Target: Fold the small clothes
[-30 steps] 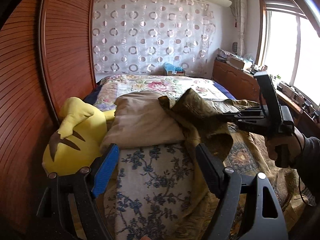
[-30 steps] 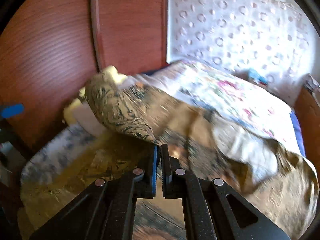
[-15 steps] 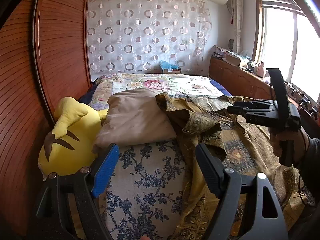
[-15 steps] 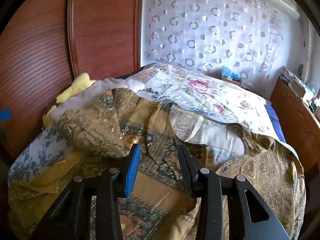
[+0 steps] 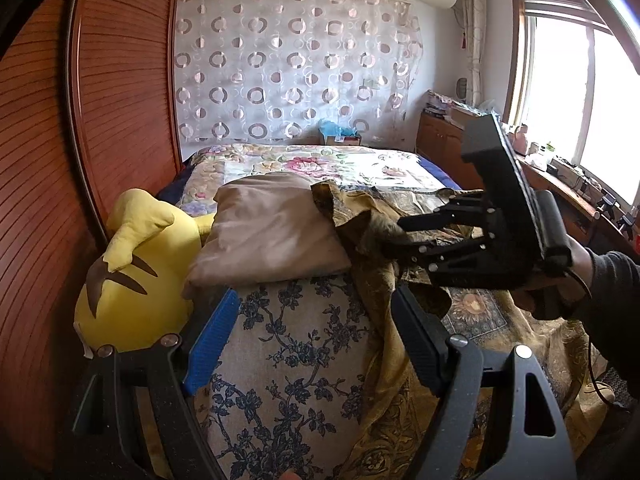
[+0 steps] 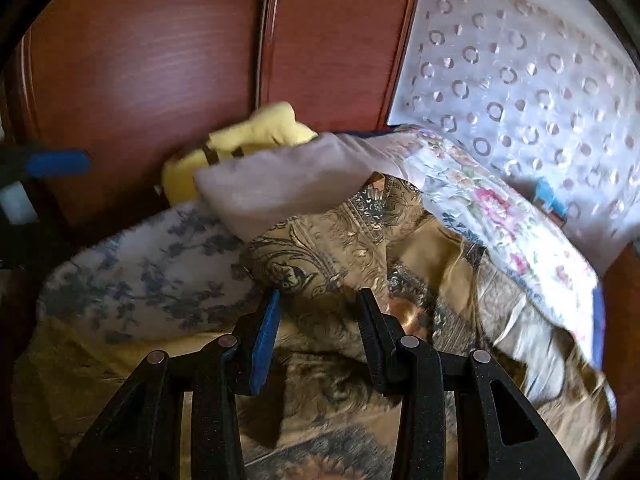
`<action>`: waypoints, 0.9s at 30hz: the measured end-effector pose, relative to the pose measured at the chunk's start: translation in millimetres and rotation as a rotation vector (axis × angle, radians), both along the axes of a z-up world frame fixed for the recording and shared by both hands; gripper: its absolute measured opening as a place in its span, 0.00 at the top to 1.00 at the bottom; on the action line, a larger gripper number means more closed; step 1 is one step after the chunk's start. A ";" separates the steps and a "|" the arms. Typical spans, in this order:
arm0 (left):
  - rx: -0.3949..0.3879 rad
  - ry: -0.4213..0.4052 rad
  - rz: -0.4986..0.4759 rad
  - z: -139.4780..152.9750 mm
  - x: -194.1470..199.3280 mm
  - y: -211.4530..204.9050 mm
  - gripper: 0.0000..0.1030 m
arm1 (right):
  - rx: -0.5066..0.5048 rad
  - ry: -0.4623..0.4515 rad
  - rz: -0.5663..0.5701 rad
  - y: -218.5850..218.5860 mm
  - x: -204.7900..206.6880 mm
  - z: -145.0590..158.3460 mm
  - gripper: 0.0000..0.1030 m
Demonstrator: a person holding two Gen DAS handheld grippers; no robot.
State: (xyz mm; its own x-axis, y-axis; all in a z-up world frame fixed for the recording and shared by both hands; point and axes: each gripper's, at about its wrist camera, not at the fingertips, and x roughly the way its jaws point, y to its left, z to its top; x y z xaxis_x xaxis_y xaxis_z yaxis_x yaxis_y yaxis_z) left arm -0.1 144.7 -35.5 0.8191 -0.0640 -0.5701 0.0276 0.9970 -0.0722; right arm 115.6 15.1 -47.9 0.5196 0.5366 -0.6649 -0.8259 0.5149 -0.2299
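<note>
The left gripper (image 5: pixel 314 334) is spread wide, holding nothing, over a blue-flowered cushion (image 5: pixel 296 360). The right gripper (image 6: pixel 318 312) also stands wide apart, its tips at a bunched fold of the gold cloth (image 6: pixel 320 248), which lies crumpled across the bed beside the cushion. Just behind sits a beige pillow (image 5: pixel 268 236), with a yellow plush (image 5: pixel 132 280) against the wooden wall (image 5: pixel 52 160). Farther off are a floral quilt (image 5: pixel 320 164) and a small box (image 5: pixel 340 136) holding something blue.
</note>
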 end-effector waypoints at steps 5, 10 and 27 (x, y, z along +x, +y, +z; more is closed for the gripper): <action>-0.004 0.002 0.000 -1.2 0.6 1.9 0.23 | 0.039 0.056 -0.011 -11.3 18.2 -0.8 0.96; -0.006 0.002 -0.005 -3.5 0.6 0.2 0.23 | 0.120 0.056 -0.213 -51.4 43.0 16.3 0.96; -0.017 0.018 -0.004 -8.3 6.8 -4.8 0.23 | 0.109 0.122 -0.182 -55.3 -9.8 -2.4 0.54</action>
